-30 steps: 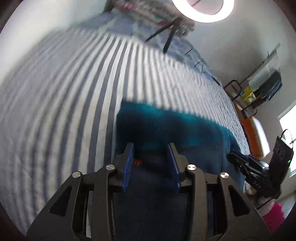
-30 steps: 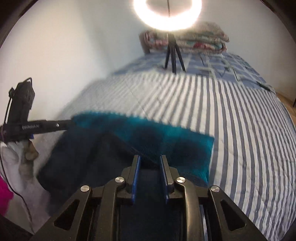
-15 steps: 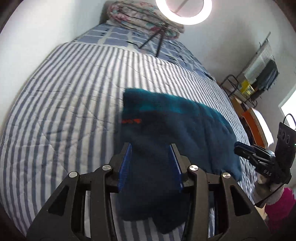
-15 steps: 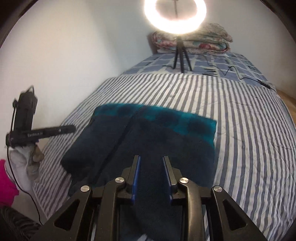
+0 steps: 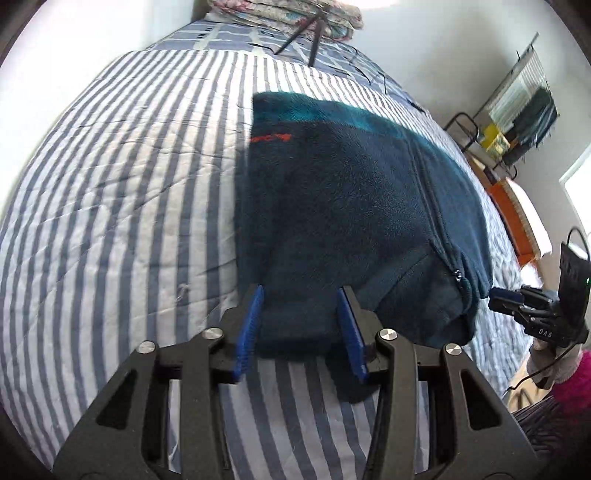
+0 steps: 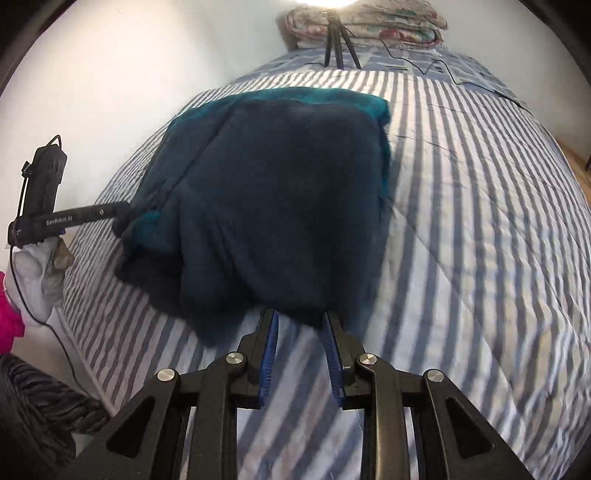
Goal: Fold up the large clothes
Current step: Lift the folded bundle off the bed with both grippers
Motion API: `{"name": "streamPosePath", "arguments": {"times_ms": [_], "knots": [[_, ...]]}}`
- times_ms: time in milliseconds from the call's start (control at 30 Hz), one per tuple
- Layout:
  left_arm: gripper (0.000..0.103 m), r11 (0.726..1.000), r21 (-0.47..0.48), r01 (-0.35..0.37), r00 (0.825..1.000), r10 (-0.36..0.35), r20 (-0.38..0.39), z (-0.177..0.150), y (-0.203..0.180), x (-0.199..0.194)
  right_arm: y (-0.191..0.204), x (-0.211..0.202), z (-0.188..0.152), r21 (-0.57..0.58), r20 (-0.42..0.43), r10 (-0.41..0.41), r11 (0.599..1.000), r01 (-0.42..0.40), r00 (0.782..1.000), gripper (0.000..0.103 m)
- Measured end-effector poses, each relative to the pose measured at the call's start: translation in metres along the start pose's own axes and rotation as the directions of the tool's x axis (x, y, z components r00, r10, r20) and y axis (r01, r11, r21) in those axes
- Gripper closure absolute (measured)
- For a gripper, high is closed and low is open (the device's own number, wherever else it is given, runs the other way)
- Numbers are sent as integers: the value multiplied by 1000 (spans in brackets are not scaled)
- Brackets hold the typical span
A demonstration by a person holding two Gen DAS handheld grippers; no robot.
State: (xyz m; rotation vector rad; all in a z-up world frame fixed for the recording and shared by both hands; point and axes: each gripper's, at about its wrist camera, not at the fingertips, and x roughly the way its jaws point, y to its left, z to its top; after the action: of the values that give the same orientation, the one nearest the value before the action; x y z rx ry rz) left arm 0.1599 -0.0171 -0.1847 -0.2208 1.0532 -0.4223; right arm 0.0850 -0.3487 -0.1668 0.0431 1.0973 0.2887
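Note:
A dark blue fleece jacket (image 5: 354,206) with a teal band at its far edge and a zipper lies folded on the striped bedspread (image 5: 122,206). It also shows in the right wrist view (image 6: 280,192). My left gripper (image 5: 300,325) is open, its blue pads either side of the jacket's near edge. My right gripper (image 6: 300,343) is open and empty, just in front of the jacket's near edge. Each gripper shows in the other's view, the right one (image 5: 532,314) and the left one (image 6: 70,221), at the jacket's side.
The bed is covered by the blue-and-white striped bedspread (image 6: 480,221). A tripod (image 6: 338,37) stands at the far end before folded quilts (image 6: 369,22). A rack with clothes (image 5: 517,122) and orange furniture (image 5: 513,214) stand at the right of the bed.
Both grippers have let go of the jacket and drawn back toward the near edge of the bed. The jacket went from lifted to lying flat and folded on the bedspread.

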Motion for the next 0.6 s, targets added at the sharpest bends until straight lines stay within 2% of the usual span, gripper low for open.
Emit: {"name": "streamPosePath", "arguments": {"times_ms": [67, 100, 133, 200, 233, 300, 333, 467, 500, 600], "knots": [[45, 998, -60, 30, 1000, -30, -2, 8, 10, -6, -2, -16, -1, 3, 39, 14, 1000, -14, 999, 71], [33, 993, -101, 53, 999, -53, 1, 12, 17, -9, -7, -26, 2, 16, 79, 32, 999, -33, 996, 62], [30, 985, -146, 87, 996, -85, 19, 18, 24, -12, -11, -31, 4, 29, 113, 35, 999, -38, 993, 48], [30, 959, -234, 158, 987, -147, 64, 28, 39, -18, -22, -43, 11, 78, 204, 20, 996, -36, 979, 28], [29, 937, -286, 200, 979, -184, 84, 33, 48, -21, -28, -48, 16, 110, 246, 19, 993, -47, 969, 19], [28, 884, -369, 288, 957, -258, 131, 42, 65, -22, -39, -48, 25, 159, 281, 44, 983, -92, 959, 9], [25, 864, -392, 316, 949, -282, 142, 46, 72, -20, -43, -46, 28, 171, 283, 57, 979, -109, 958, 8], [24, 801, -472, 368, 928, -349, 131, 55, 94, 4, -52, -21, 43, 201, 241, 66, 973, -117, 968, 8], [24, 793, -483, 373, 925, -361, 121, 56, 96, 10, -54, -15, 45, 205, 227, 71, 971, -119, 971, 8], [24, 794, -493, 356, 927, -368, 75, 61, 104, 33, -58, -1, 51, 241, 201, 114, 957, -162, 973, 9]]}}
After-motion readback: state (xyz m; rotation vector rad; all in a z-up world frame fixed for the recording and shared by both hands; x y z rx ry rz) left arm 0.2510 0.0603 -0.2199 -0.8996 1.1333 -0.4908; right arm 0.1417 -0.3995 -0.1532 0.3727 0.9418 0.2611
